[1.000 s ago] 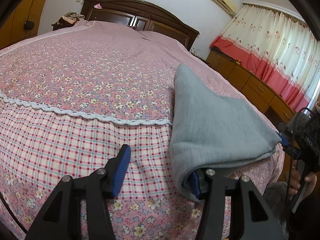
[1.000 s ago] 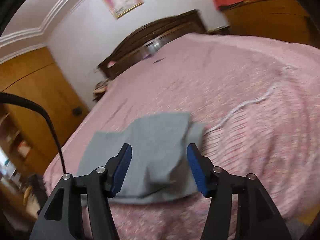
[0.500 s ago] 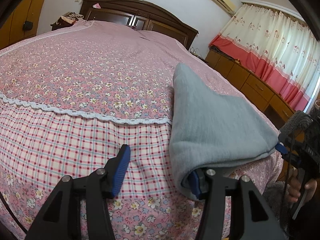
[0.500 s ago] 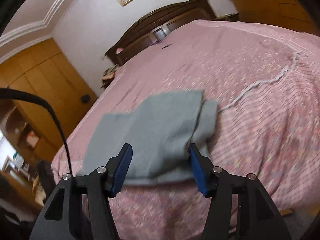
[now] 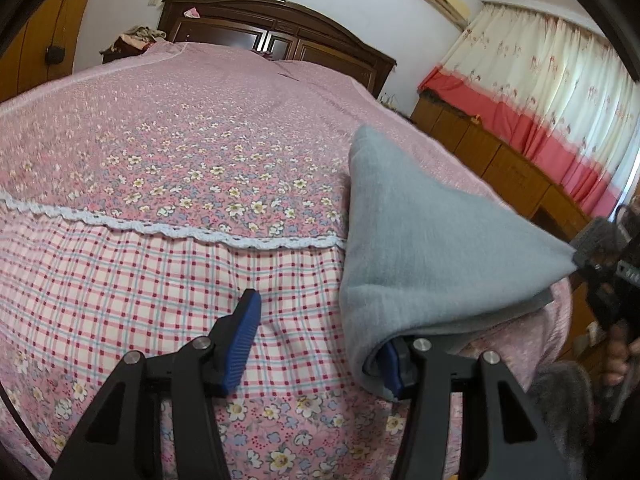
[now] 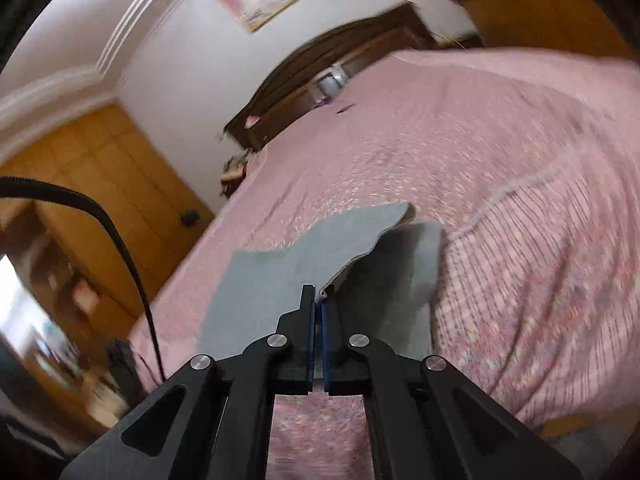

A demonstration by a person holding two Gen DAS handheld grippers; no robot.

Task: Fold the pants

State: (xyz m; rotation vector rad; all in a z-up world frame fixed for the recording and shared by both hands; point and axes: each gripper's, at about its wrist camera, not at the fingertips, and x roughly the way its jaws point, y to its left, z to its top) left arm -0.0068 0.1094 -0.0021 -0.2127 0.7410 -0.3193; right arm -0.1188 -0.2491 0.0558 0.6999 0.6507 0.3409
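Observation:
Grey pants (image 5: 432, 240) lie folded on the pink floral bedspread (image 5: 200, 152) near its front right corner. My left gripper (image 5: 316, 330) stands open over the checked part of the spread. Its left finger is bare, and its right finger (image 5: 390, 364) is tucked under the pants' near folded edge. In the right wrist view the pants (image 6: 280, 280) lie just ahead, and my right gripper (image 6: 318, 308) is shut on the edge of their top layer, which lifts off the lower layer. From the left wrist view that gripper (image 5: 578, 260) sits at the pants' far right corner.
A dark wooden headboard (image 5: 280, 36) stands at the bed's far end. Wooden cabinets (image 5: 500, 160) under red-and-cream curtains run along the right. Wooden wardrobe doors (image 6: 100, 168) are on the other side. A black cable (image 6: 120, 248) hangs near my right gripper. A person's hand (image 5: 616, 356) holds it.
My right gripper has rolled, moved in on the pants and shut on the top layer's edge, which now lifts. The left gripper has kept still, its right finger under the fold.

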